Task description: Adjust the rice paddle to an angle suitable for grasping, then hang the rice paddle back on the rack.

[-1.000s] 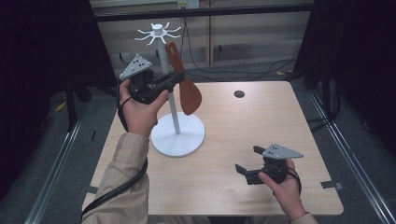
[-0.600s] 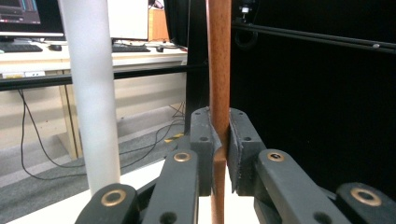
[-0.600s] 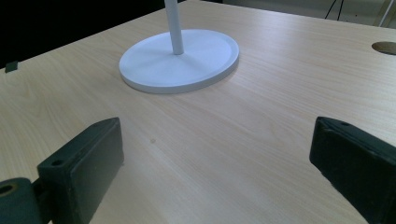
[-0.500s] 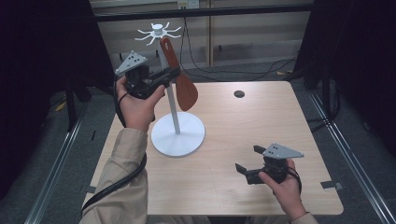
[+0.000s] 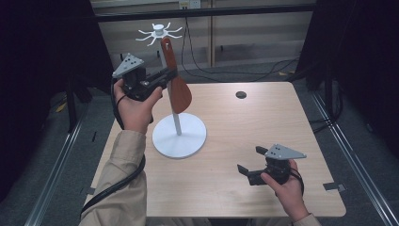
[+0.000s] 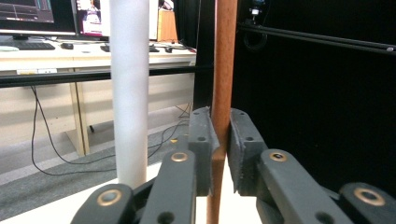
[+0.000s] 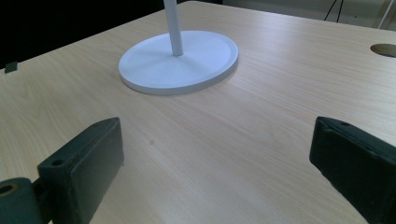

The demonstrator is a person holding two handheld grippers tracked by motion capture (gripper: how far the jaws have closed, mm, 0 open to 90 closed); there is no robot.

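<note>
A brown wooden spatula (image 5: 175, 84) hangs upright in the air, handle up and blade down, with my left gripper (image 5: 170, 75) shut on its handle (image 6: 223, 70). It is held just in front of the white stand's pole (image 6: 129, 88), whose hooked top (image 5: 159, 33) is slightly above the handle's tip. The stand's round base (image 5: 179, 135) rests on the table. My right gripper (image 5: 250, 161) stands open low over the table at the front right, nothing between its jaws; its pads (image 7: 81, 163) frame bare wood, with the stand's base (image 7: 180, 60) beyond.
The light wooden table (image 5: 226, 188) has a dark round hole (image 5: 241, 94) near its back edge. Black curtains and metal rails surround the table. Cables run across the floor behind it. A strip of tape (image 5: 335, 187) sits at the right edge.
My left gripper has lifted the spatula upward along the stand's pole, bringing the handle's tip close to the hooks. The right gripper has stayed still.
</note>
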